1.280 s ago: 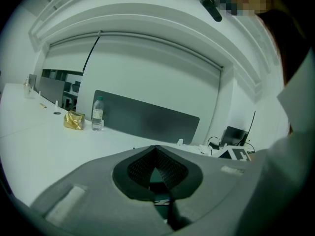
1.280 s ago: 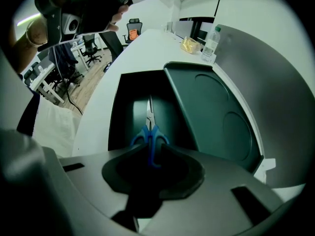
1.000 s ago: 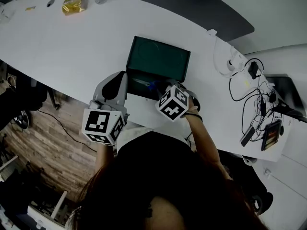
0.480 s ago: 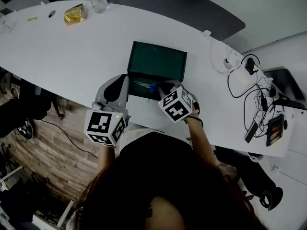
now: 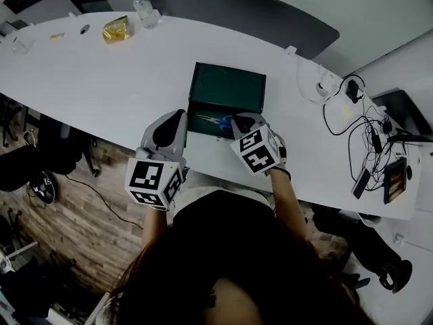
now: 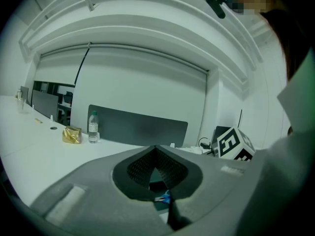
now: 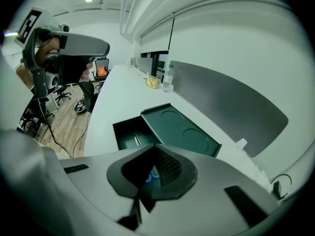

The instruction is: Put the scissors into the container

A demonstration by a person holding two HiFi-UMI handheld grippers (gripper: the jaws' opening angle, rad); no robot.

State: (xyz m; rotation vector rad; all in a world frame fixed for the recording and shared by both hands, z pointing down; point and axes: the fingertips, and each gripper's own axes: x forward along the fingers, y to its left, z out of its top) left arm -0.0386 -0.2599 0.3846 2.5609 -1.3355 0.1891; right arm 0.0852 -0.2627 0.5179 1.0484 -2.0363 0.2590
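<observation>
A dark green container [image 5: 192, 114] lies open on the white table, its lid [image 5: 229, 87] folded flat behind it. Scissors [image 5: 215, 120] with blue handles lie inside the box part. My left gripper [image 5: 180, 116] is shut at the box's near left corner with nothing in it. My right gripper [image 5: 239, 121] is shut at the near right corner, just beside the blue handles. In the right gripper view the closed jaws [image 7: 155, 154] hold nothing, and the blue handle [image 7: 151, 175] shows below them. A bit of blue handle [image 6: 165, 197] also shows under the left gripper [image 6: 156, 154].
A water bottle [image 5: 143, 7] and a yellow packet [image 5: 116, 29] stand at the table's far left. Cables and small devices [image 5: 365, 134] crowd the right end. A dark panel [image 5: 230, 9] runs behind the table. The table's near edge is right at my body.
The head camera has shifted, so the scene sits a little higher and further right. Both grippers stay at the box's near side, and the scissors lie in the box throughout.
</observation>
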